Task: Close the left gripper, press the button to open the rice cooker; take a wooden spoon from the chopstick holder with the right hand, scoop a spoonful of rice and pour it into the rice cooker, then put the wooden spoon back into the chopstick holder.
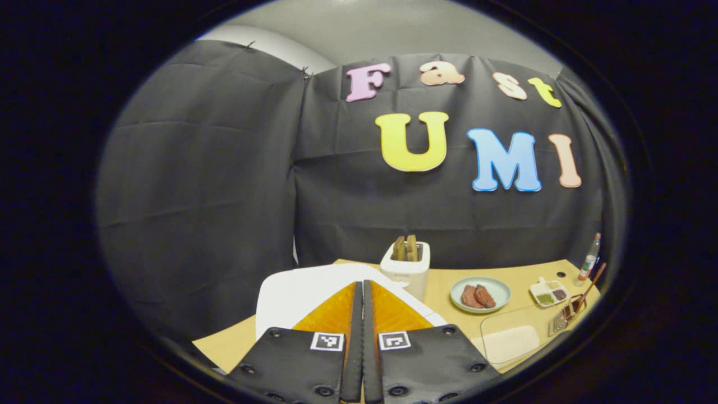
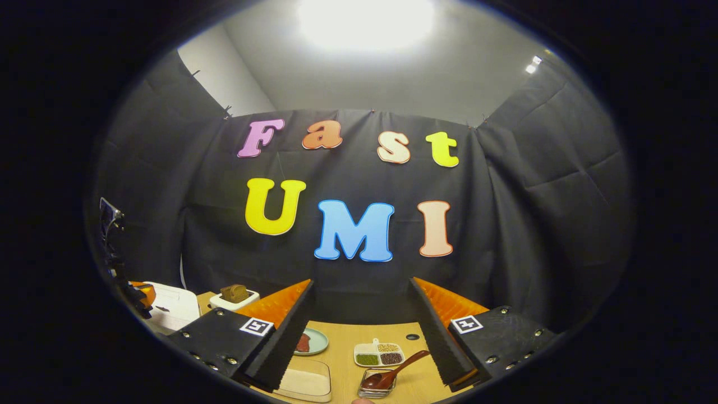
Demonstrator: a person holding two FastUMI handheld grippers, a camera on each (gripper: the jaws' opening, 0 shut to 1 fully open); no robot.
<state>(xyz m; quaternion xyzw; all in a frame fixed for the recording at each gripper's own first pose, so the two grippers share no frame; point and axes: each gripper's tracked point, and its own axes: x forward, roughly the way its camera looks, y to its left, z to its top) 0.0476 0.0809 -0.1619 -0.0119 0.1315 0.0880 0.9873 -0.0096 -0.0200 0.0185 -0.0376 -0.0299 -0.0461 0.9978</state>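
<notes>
My left gripper (image 1: 363,285) is shut with nothing between its fingers and hovers just above the lid of the white rice cooker (image 1: 297,292). The right gripper view shows that cooker (image 2: 171,307) at the far left, with the left gripper (image 2: 140,294) over it. My right gripper (image 2: 360,286) is open and empty, held above the table. Below and ahead of it, a wooden spoon (image 2: 395,369) leans in a wire chopstick holder (image 2: 374,388). The spoon (image 1: 588,292) and holder (image 1: 562,321) also lie at the far right of the left gripper view. A clear box of rice (image 2: 305,382) sits left of the holder.
On the wooden table (image 2: 412,376) stand a white toaster (image 1: 405,266) with bread slices, a pale plate (image 1: 498,289) with brown pieces, a divided dish of beans (image 2: 378,354) and a small bottle (image 1: 589,261). The clear rice box (image 1: 510,342) sits near the front.
</notes>
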